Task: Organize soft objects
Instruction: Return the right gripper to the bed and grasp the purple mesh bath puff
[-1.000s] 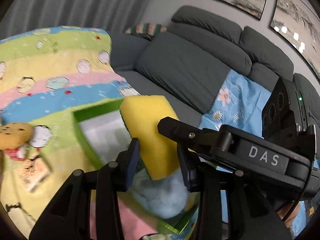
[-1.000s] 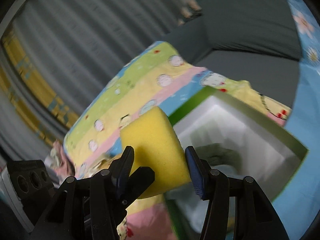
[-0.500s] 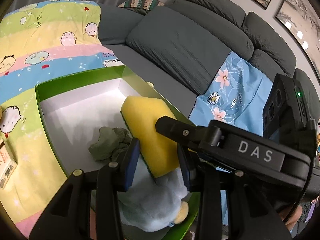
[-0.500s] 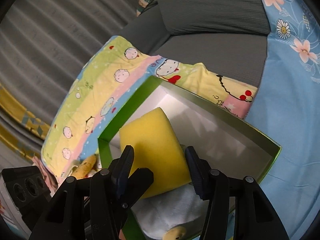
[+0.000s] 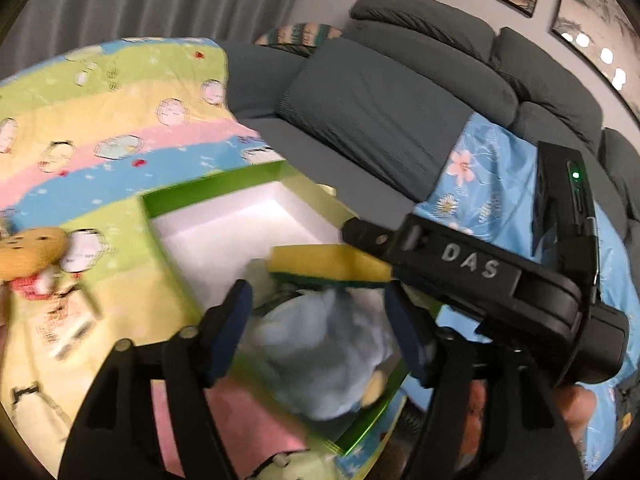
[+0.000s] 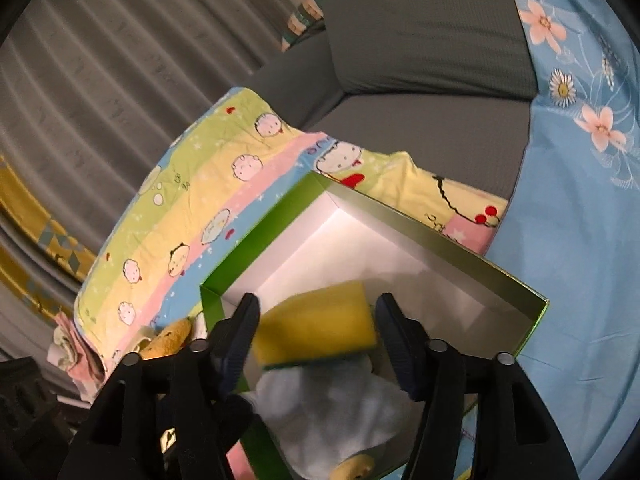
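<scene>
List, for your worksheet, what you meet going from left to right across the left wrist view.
Brown cookie plush → green box → yellow sponge → blue floral cloth.

A grey sofa (image 5: 384, 120) carried a striped cartoon blanket (image 5: 120, 128) and a blue floral cloth (image 6: 580, 240). On the blanket sat an open green box (image 6: 440, 240), with a tan spotted plush (image 5: 28, 256) lying beside it.
</scene>
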Motion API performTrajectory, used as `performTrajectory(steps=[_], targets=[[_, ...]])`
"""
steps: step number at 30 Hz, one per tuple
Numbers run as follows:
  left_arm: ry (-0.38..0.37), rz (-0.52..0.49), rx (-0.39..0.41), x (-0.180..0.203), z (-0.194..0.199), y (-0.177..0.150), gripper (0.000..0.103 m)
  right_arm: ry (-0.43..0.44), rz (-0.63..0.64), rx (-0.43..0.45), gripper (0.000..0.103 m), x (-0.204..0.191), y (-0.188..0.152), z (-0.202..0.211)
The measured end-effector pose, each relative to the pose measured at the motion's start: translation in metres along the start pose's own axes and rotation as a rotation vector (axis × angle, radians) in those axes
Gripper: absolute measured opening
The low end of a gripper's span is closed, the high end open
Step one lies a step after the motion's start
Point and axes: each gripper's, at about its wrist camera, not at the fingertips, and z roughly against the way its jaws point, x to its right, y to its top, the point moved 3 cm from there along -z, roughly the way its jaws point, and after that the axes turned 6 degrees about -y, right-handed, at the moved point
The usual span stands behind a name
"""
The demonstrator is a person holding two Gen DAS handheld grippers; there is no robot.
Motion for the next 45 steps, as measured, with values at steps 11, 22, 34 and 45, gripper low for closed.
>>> performTrajectory(steps=[11, 22, 34, 45], targets=[[0.357, 0.047, 0.057, -0.044, 0.071, -0.026, 0.088, 0.100, 0.127, 0.053, 0.095, -0.050, -0.014, 0.018], [0.622, 0.280, 0.091, -0.153, 0.174, -0.094, 0.088, 0.212, 0.373, -0.038, 0.097, -0.149, -0.078, 0.004], [0.708, 0.641, 0.166, -0.252, 0.258, -0.164, 0.088, 0.293, 0.529, -0.248, 0.097, -0.261, -0.176, -0.057], [0.731, 0.690, 0.173, -0.272, 0.282, -0.173, 0.088, 0.191, 0.509, -0.382, 0.050, -0.337, -0.221, -0.143]])
